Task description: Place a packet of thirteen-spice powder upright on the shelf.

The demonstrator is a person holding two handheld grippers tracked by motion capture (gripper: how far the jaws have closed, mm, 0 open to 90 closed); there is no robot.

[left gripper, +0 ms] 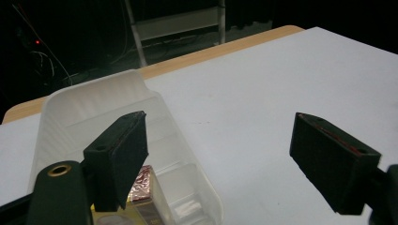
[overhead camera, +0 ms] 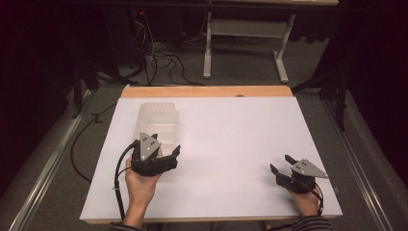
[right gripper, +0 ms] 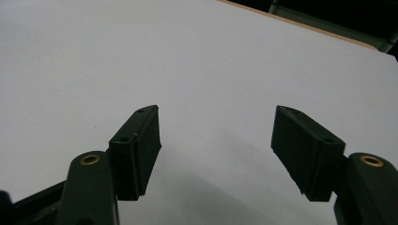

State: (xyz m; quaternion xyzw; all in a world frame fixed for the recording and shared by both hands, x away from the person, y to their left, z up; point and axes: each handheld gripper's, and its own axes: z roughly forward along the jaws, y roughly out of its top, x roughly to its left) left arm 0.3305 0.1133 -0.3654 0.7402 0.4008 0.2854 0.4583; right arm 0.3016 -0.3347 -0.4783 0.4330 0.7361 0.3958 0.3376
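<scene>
A translucent plastic container (overhead camera: 159, 120) sits at the left of the white tabletop (overhead camera: 226, 139). My left gripper (overhead camera: 166, 144) hovers at its near end, open. In the left gripper view, one finger (left gripper: 117, 154) is over the inside of the container (left gripper: 94, 103) and the other is out over the table, so the container's side wall runs between the jaws with nothing pressing on it. A shiny foil packet (left gripper: 143, 185) and a yellowish item lie inside the container. My right gripper (overhead camera: 281, 163) rests open near the front right of the table, with only bare tabletop between the fingers (right gripper: 141, 145).
The table's wooden far edge (overhead camera: 207, 91) borders the white surface. Beyond it are black cables on the floor (overhead camera: 163, 60) and the white legs of another table (overhead camera: 208, 48). Metal rails run along both sides.
</scene>
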